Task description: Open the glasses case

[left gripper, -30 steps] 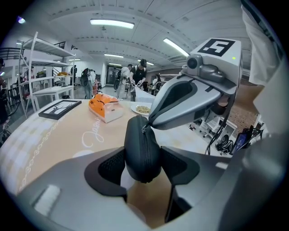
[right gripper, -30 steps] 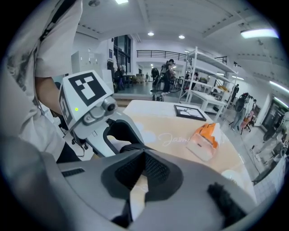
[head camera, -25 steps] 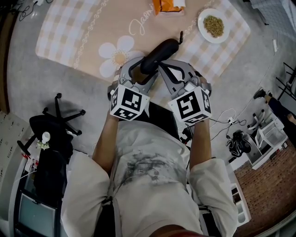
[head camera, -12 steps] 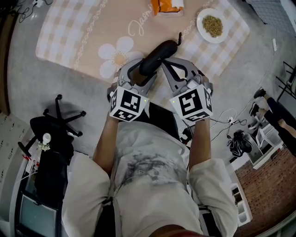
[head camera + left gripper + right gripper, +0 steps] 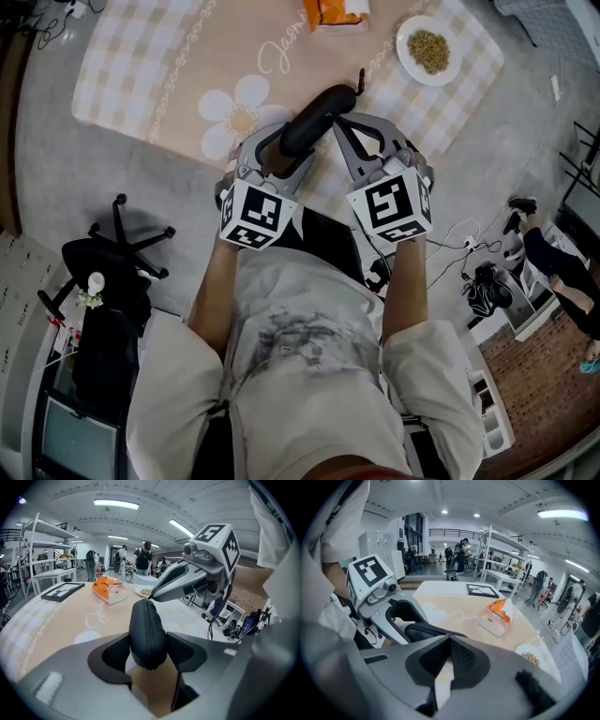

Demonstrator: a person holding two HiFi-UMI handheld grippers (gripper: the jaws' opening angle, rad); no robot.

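A black zippered glasses case (image 5: 314,117) is held up over the near edge of the table. My left gripper (image 5: 286,142) is shut on its lower end; in the left gripper view the case (image 5: 147,632) stands between the two pads, zipper facing me. My right gripper (image 5: 337,122) is shut, its tips pressed together at the zipper line near the case's top end (image 5: 149,603). In the right gripper view the closed tips (image 5: 449,639) meet over the case (image 5: 424,631). The zipper pull itself is hidden. The case looks closed.
The table carries a beige checked cloth (image 5: 159,75) with a daisy print. An orange and white tissue box (image 5: 336,11) and a white plate of grains (image 5: 429,49) stand at its far side. A black office chair (image 5: 122,244) is at my left. People stand in the background.
Both grippers and the case have drifted slightly forward over the table. The right gripper's tips have stayed at the top of the case.
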